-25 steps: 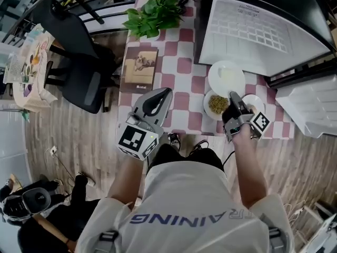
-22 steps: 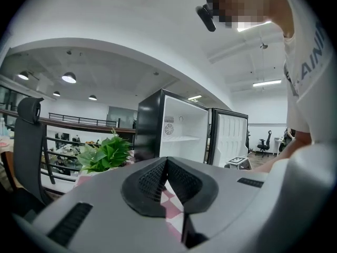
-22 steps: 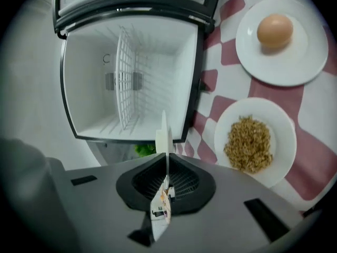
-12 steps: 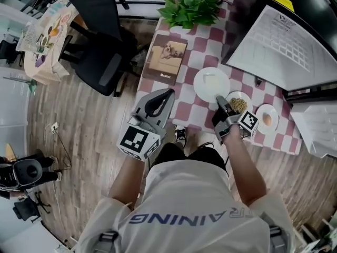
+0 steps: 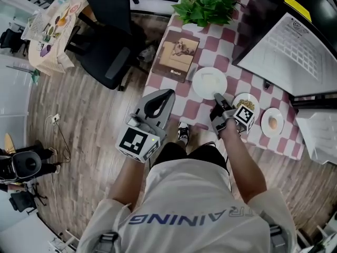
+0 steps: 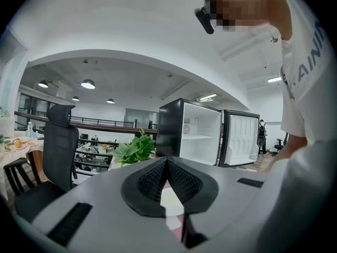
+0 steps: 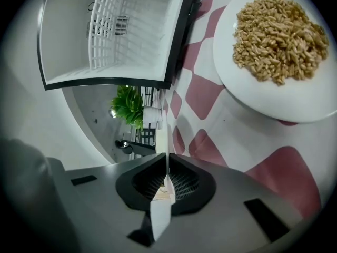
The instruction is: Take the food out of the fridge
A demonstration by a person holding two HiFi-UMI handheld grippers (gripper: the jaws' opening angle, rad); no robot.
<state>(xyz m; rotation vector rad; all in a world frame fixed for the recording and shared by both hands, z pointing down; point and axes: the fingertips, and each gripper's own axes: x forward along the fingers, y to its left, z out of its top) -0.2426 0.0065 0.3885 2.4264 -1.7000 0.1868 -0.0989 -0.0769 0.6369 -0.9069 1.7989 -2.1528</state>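
- Since its fingers are pinched shut on the rim of the white plate (image 5: 209, 82), the right gripper (image 5: 217, 96) is probably setting it on the surface (image 5: 184, 107) in front of the fridge (image 5: 257, 16).
- Grain plate (image 7: 276, 36) and egg plate (image 5: 272, 122) lie before the fridge's open door, already out.
- Left gripper (image 5: 167, 94), fingers together and empty, hangs farther from the fridge, likely keeping clear.

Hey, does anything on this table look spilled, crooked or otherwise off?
Nothing is spilled or broken. The grain sits heaped on its plate. The only oddity: the fridge stands with its door wide open, shelves bare.
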